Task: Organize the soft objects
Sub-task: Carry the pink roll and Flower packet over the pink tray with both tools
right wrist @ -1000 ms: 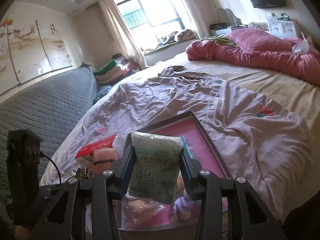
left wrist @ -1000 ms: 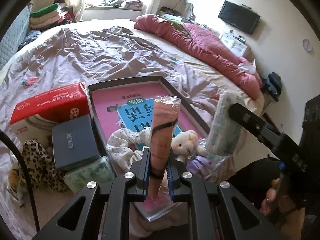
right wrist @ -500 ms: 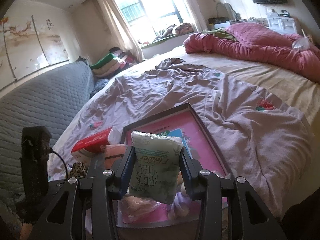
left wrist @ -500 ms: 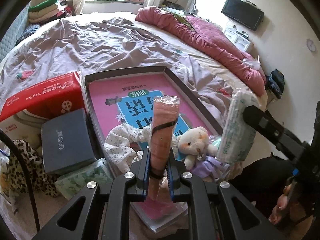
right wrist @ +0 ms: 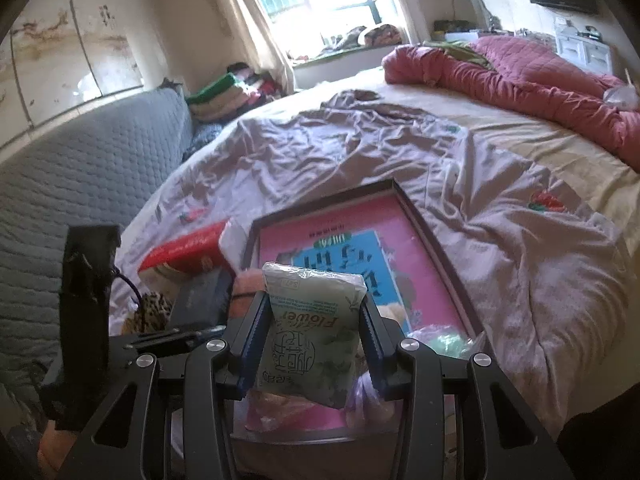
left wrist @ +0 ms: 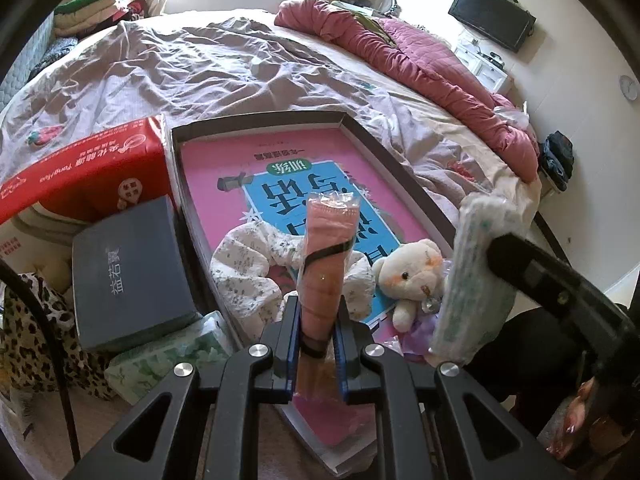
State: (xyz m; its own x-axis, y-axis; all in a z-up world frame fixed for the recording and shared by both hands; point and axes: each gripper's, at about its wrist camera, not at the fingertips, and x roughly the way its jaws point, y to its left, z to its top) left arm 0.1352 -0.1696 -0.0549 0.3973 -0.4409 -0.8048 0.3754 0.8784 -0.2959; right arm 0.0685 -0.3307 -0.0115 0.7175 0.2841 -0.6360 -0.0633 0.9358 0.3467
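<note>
While both jaws grip packets, a tray (left wrist: 362, 136) rests on the rumpled bed (left wrist: 224, 60)

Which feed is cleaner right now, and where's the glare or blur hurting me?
Left wrist is cleaner: the wrapped pink cloth in the left gripper and the book's print read sharply, though fisheye bends the tray. Right wrist is softer: the window blows out, the book is smeared, and only the tissue pack in the right gripper reads.
</note>
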